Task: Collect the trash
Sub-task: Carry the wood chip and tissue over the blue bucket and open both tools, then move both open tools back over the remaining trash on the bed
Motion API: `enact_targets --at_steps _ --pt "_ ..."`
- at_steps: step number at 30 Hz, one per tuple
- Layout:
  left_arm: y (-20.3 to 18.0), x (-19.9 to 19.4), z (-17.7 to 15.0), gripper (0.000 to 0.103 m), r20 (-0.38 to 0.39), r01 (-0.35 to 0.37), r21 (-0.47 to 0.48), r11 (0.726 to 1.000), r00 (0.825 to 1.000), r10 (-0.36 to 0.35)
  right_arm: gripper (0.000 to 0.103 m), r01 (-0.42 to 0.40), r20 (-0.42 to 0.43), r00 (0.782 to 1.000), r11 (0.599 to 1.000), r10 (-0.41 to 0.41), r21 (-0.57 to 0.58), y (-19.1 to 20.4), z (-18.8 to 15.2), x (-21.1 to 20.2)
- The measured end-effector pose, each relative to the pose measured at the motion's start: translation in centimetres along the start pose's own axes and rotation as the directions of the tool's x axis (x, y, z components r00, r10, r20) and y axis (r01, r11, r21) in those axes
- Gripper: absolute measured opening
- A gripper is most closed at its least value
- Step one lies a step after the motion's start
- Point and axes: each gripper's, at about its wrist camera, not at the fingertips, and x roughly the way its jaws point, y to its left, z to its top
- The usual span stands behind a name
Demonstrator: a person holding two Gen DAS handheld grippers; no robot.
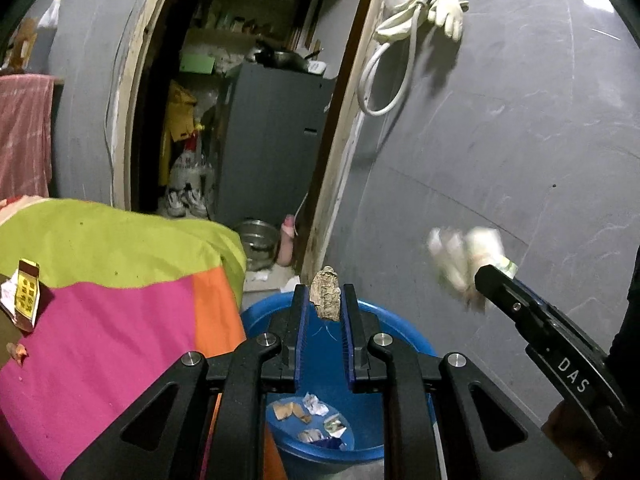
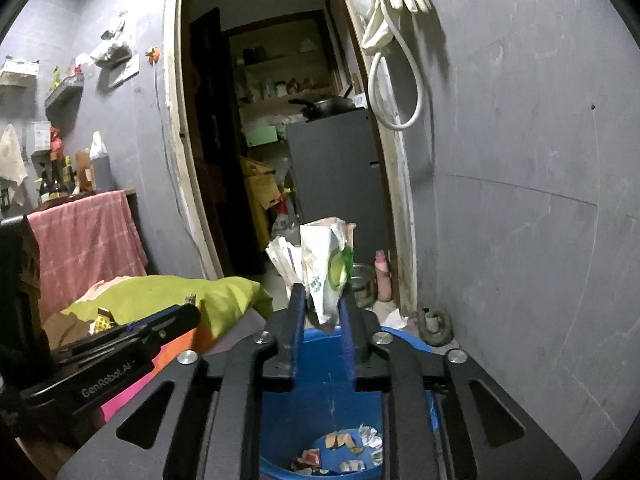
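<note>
Trash sits in both my grippers above the blue bucket: my left gripper is clamped on a brown scrap, and my right gripper has a crumpled white wrapper between its narrowly parted fingers.

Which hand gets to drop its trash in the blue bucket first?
Probably the right. Its gripper hangs over the blue bucket with the white wrapper between its jaws. The left gripper also hangs above the bucket, pinching a brown scrap.
</note>
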Motion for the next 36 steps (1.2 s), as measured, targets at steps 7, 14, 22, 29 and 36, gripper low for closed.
enact_targets --at_steps 7,14,22,29,36 --pt "0.8 0.0 0.2 0.033 -0.017 0.009 -0.03 1.0 1.0 -0.009 0.024 0.008 -0.009 1.0 1.0 -0.008 0.002 -0.4 0.0 0.1" --pt "1.4 -2.1 1.7 0.059 0.033 -0.016 -0.04 0.999 0.999 0.017 0.053 0.048 0.075 0.996 0.999 -0.047 -0.017 0.0 0.8 -1.6" --pt "3.5 -7.0 3.5 0.101 0.12 -0.091 -0.074 0.993 0.988 0.1 0.087 0.049 0.215 0.975 0.999 -0.05 0.011 0.4 2.0 -4.5" --pt "4.8 -10.7 3.6 0.101 0.143 -0.199 -0.048 0.979 0.968 0.204 0.103 0.002 0.281 0.96 1.0 -0.002 -0.001 2.4 2.8 -6.0" --pt "6.3 -14.7 3.1 0.101 0.177 -0.272 -0.032 0.962 0.945 0.274 0.103 -0.047 0.292 0.955 0.999 0.052 -0.027 5.4 2.9 -6.1"
